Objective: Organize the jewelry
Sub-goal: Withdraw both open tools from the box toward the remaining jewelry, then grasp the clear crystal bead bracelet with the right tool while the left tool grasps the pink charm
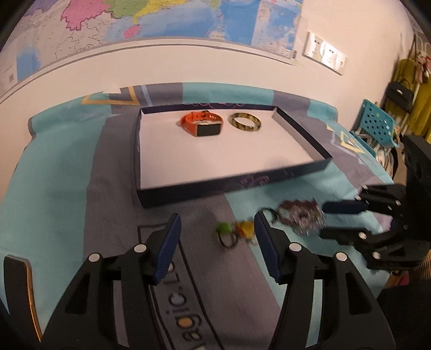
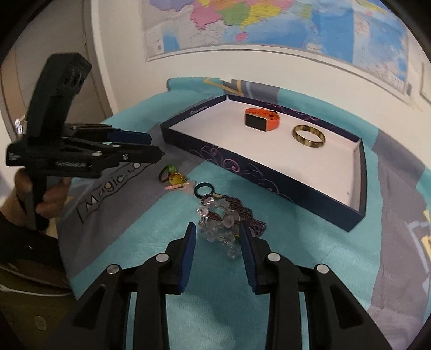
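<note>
A dark blue tray (image 1: 231, 185) (image 2: 269, 177) with a white floor holds an orange watch (image 1: 202, 124) (image 2: 262, 119) and a gold-and-black bangle (image 1: 245, 122) (image 2: 309, 136). In front of it on the cloth lie a clear-bead bracelet tangled with a purple chain (image 2: 222, 222) (image 1: 299, 214), a dark ring (image 2: 202, 189), and small green and yellow rings (image 1: 237, 231) (image 2: 173, 176). My right gripper (image 2: 217, 235) (image 1: 326, 219) is open with the bead bracelet between its fingers. My left gripper (image 1: 216, 228) (image 2: 155, 146) is open above the small rings.
A teal and grey cloth (image 2: 150, 242) covers the table. A wall map (image 1: 161, 21) hangs behind. A blue perforated basket (image 1: 377, 122) and hanging clothes with a black bag (image 1: 404, 94) stand at the right. A person's hand (image 2: 40, 196) holds the left gripper.
</note>
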### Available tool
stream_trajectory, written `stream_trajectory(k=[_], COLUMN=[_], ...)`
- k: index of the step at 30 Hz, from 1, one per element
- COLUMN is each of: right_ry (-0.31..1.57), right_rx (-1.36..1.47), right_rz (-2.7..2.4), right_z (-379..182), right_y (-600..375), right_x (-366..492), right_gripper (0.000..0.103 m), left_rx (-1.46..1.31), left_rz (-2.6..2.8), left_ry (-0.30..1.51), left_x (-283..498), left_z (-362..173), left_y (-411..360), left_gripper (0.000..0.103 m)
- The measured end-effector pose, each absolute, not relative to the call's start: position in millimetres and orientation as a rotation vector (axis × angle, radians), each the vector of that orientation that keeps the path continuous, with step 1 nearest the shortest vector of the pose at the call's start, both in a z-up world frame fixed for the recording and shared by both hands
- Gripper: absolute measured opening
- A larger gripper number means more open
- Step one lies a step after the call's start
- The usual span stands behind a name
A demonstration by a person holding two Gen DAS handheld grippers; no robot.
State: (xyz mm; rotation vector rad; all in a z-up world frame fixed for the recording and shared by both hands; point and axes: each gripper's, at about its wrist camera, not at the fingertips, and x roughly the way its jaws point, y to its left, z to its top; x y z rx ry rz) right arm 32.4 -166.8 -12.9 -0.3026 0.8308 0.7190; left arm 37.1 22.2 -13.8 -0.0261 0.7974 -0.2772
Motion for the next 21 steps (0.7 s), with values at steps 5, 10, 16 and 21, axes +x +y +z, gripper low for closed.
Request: stream_trajectory(k=[5, 10, 16, 21], right_ry=[0.820, 0.807, 0.824, 0.829], right_rx=[-0.393, -0.454, -0.410, -0.295], right_rz=[0.680, 0.644, 0.628, 0.666], right_z=[-20.2, -22.3, -19.4, -9.2], right_y=[-156.8, -152.4, -161.1, -172.5], right_x=[29.0, 24.8, 27.6, 30.8], right_gripper=[0.031, 0.022, 0.007, 0.007], left_rx=[0.025, 0.076, 0.091, 0.075], left_rz=[-0.320, -0.369, -0.394, -0.406], left_ry=[0.789, 0.808, 0.836, 0.855], left_x=[24.6, 22.3, 25.4, 30.3], left_z=[-16.1, -22.7, -31.1, -33.7], left_y=[12.0, -6.1, -17.0, -19.3], left_gripper=[0.056, 0.057, 0.053, 0.043])
